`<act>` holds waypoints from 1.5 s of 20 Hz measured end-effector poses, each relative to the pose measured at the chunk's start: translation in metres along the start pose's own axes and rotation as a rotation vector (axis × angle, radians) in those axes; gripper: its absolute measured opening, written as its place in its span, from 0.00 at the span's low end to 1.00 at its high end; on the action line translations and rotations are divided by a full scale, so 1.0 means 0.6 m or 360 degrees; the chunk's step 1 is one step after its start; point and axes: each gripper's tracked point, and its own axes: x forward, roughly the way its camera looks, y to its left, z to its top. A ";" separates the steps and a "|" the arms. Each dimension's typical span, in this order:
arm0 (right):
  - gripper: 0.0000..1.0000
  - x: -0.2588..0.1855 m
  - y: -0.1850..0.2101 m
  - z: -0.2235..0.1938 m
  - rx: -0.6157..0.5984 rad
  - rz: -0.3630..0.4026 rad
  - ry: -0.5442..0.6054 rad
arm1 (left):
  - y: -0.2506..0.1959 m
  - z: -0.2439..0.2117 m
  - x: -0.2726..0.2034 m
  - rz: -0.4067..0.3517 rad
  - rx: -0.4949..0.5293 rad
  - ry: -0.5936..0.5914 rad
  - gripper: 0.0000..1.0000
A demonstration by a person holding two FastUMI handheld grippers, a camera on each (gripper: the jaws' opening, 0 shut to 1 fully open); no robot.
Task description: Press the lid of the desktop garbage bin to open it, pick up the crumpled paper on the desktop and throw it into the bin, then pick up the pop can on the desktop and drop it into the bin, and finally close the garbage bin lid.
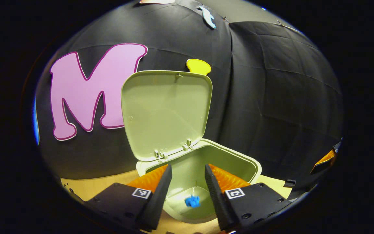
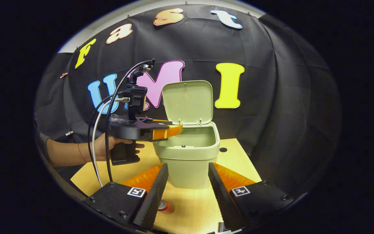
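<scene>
On the wooden desktop (image 2: 203, 204) I count one garbage bin (image 2: 190, 156), its lid (image 2: 188, 102) standing upright, one crumpled paper (image 1: 192, 201) (blue, lying at the bin's bottom) and one pop can (image 2: 164, 205). My left gripper (image 1: 188, 191) hangs over the bin's mouth, fingers apart and empty, the paper below between them. My right gripper (image 2: 187, 191) is spread too, the can beside its left finger.
</scene>
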 end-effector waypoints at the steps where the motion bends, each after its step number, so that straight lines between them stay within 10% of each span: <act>1: 0.80 0.000 0.001 -0.002 0.0001 0.0003 0.0002 | 0.002 0.004 -0.004 0.0013 -0.0005 -0.0018 0.78; 8: 0.88 -0.002 0.030 -0.026 -0.0023 0.0095 0.0053 | 0.018 0.025 -0.063 0.0030 -0.0090 -0.0149 0.92; 30: 0.98 0.063 0.161 -0.301 -0.0368 0.0545 0.0728 | 0.164 -0.055 -0.405 0.0607 -0.0268 -0.0164 0.92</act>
